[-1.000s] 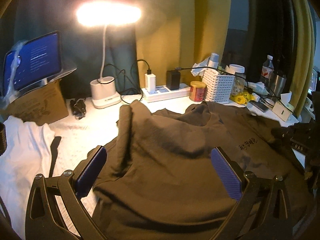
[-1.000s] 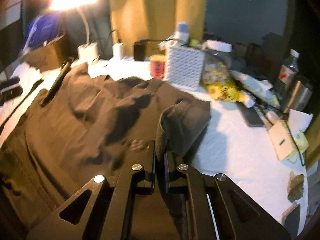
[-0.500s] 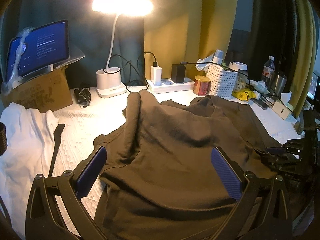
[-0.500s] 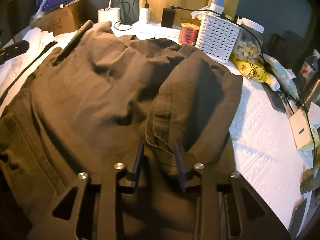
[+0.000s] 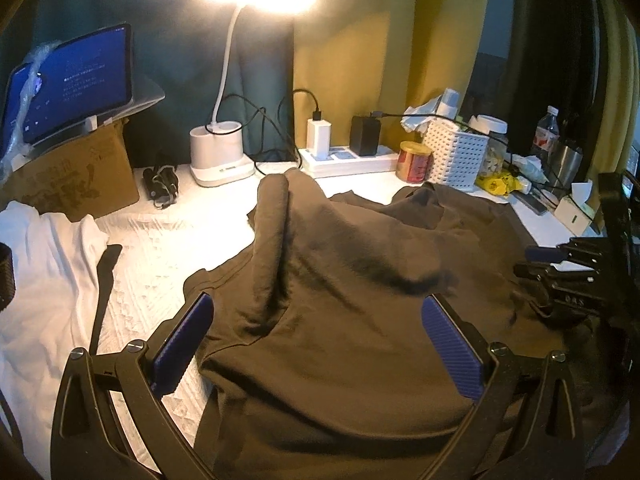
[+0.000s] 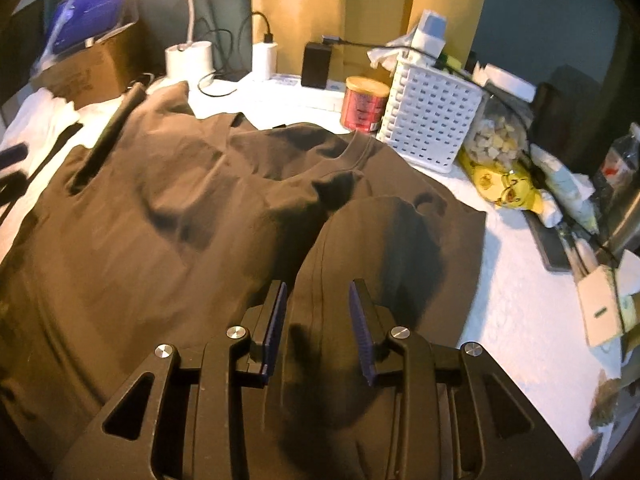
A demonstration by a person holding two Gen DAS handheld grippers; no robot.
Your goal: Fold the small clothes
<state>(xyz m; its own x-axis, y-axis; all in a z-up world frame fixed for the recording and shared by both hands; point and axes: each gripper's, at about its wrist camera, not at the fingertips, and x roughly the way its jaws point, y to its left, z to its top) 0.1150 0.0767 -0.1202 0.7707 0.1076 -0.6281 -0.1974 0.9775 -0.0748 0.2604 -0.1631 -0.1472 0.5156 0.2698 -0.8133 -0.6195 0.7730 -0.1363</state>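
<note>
A dark brown t-shirt (image 5: 340,300) lies rumpled on the white table; it also shows in the right wrist view (image 6: 180,216). Its right sleeve (image 6: 384,248) lies folded over the body. My left gripper (image 5: 320,340) is wide open above the shirt, its blue pads (image 5: 452,352) on either side of the cloth. My right gripper (image 6: 318,320) is open, the folded sleeve lying loose between its pads (image 6: 360,320); it shows at the right edge of the left wrist view (image 5: 560,276).
A white garment (image 5: 36,280) lies at the left. At the back stand a cardboard box with a tablet (image 5: 72,176), a lit lamp (image 5: 218,152), a power strip (image 5: 348,160), a red can (image 6: 364,104) and a white basket (image 6: 432,120). Clutter fills the right side.
My right gripper was shut on the sleeve, carried it over the shirt body, then opened and let it go. The left gripper stayed open and drew back slightly.
</note>
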